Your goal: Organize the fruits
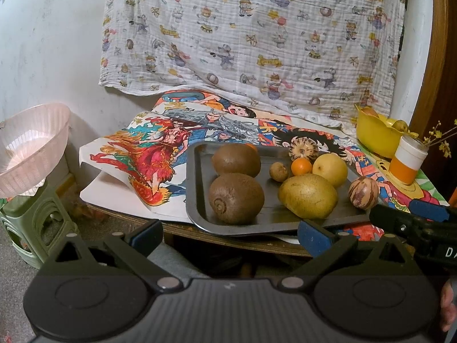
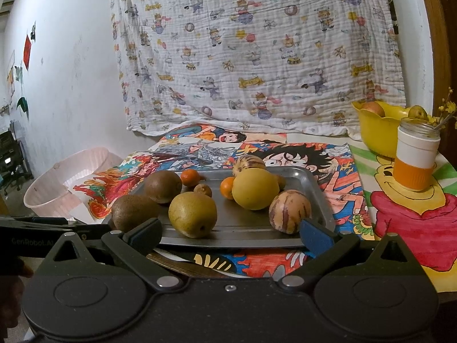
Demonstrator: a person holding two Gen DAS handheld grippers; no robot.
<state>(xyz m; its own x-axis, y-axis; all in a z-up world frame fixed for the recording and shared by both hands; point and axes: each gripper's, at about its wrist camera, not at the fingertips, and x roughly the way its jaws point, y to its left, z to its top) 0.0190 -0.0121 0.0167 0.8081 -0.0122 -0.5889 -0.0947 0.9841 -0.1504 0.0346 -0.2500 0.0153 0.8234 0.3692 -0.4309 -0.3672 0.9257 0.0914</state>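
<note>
Nearest, right gripper (image 2: pixel 230 234) and left gripper (image 1: pixel 230 233): both spread wide, holding nothing. Just ahead at 12 o'clock, metal tray (image 2: pixel 320 197) with fruits. Green pear (image 2: pixel 192 214) closest: probably firm, rounded, somewhat slippery; best taken across widest middle. Striped melon (image 2: pixel 290 211) at 1 o'clock.
</note>
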